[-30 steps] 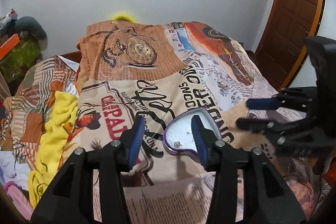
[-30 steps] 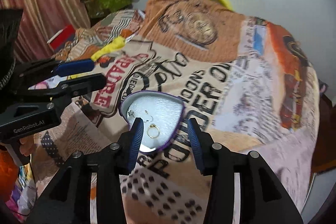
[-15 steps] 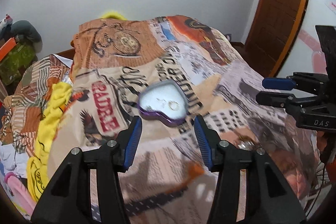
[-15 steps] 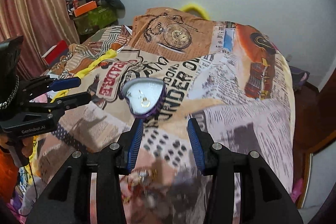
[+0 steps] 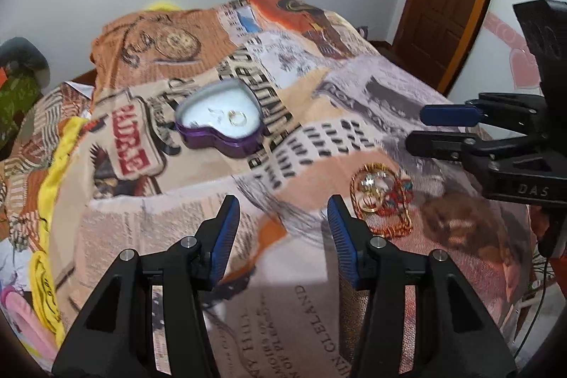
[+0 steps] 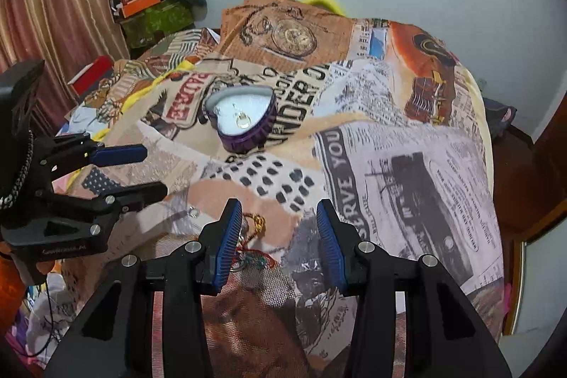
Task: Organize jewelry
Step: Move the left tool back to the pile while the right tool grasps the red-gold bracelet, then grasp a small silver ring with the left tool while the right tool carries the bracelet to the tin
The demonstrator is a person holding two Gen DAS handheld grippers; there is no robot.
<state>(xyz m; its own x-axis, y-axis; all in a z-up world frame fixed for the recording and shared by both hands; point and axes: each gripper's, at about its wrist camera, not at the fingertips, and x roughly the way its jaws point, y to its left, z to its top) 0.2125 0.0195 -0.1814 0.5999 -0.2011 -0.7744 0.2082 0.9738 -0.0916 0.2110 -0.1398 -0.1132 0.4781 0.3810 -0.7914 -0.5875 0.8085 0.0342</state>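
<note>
On the far bedspread (image 5: 372,87), heart tin (image 5: 220,116) held one gold ring (image 5: 236,118); near pile of jewelry (image 5: 382,197) remained unsorted. Left gripper (image 5: 283,225) and right gripper (image 6: 280,229) gaped, empty.

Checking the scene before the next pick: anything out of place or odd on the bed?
Mostly tidy. The heart-shaped tin sits open with a gold ring inside, but a tangle of jewelry, a gold chain with rings and red-blue pieces, lies loose on the blanket, apart from the tin. Both grippers are empty. Nothing looks damaged.
</note>
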